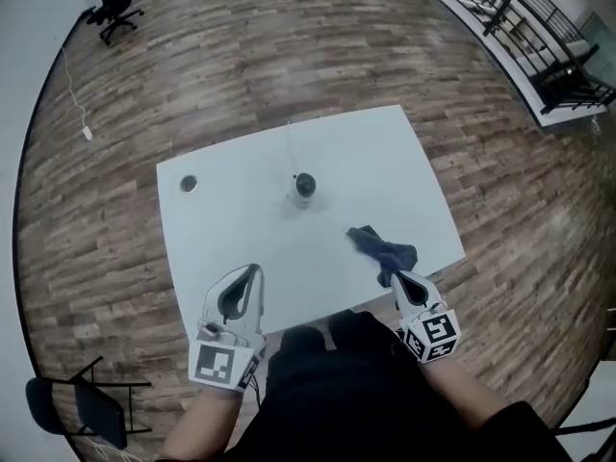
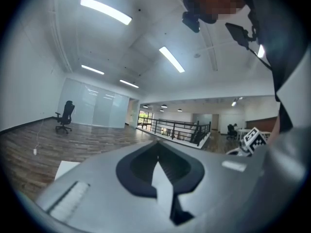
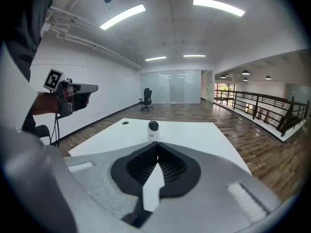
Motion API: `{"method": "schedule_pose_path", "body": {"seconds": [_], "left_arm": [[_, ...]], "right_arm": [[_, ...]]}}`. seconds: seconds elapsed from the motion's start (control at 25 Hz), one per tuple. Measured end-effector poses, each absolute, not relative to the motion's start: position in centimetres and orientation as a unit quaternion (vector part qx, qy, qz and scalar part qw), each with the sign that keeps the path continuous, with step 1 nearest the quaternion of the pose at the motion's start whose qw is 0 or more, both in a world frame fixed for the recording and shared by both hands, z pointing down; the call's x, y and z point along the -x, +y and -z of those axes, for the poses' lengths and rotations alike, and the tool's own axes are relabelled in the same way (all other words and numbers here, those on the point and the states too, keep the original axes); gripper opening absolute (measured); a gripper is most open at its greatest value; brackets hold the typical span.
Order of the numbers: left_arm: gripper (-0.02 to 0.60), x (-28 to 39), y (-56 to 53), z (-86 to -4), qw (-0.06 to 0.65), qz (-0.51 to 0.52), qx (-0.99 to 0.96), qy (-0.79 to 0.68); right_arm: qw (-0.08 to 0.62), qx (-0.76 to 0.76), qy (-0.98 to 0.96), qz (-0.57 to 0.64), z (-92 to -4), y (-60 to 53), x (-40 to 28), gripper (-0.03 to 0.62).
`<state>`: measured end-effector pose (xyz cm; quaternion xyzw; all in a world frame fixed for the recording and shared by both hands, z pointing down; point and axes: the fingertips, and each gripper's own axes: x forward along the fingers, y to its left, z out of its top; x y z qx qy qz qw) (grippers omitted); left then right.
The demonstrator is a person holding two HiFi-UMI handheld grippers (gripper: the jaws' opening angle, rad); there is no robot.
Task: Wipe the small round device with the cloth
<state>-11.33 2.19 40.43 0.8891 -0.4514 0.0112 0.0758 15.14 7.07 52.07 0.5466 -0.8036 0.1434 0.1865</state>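
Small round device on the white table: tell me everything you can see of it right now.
The small round device is a stubby white body topped by a dark, glossy ball, plastic by its look. It stands upright on the white table, about mid-table. A thin pale line, apparently a cable, runs from it to the table's far edge. Nothing else touches it. The crumpled dark blue cloth lies apart, nearer the right edge.

White table (image 1: 241, 248) on wood plank floor (image 1: 241, 65) with a small round cap (image 1: 189, 184) set near its far left corner. Black office chair (image 1: 114, 3) far off, white cable (image 1: 77, 104) on the floor nearby. Black folding chair (image 1: 82, 407) near left. Dark railing (image 1: 520, 12) at upper right.
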Motion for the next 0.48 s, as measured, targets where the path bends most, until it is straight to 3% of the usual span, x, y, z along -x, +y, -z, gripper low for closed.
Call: {"method": "schedule_pose_path", "body": {"seconds": [0.12,0.48], "left_arm": [[0.003,10.7,2.0,-41.1,0.069,-0.017,-0.892,-0.447],[0.003,10.7,1.6,-39.3,0.048,-0.05,-0.873,-0.483]], "right_arm": [[0.203,-0.546,-0.798,-0.153,-53.6,7.2,-16.2,0.011],[0.296,-0.517,-0.783,-0.18,-63.2,3.8,-18.7,0.151]]}}
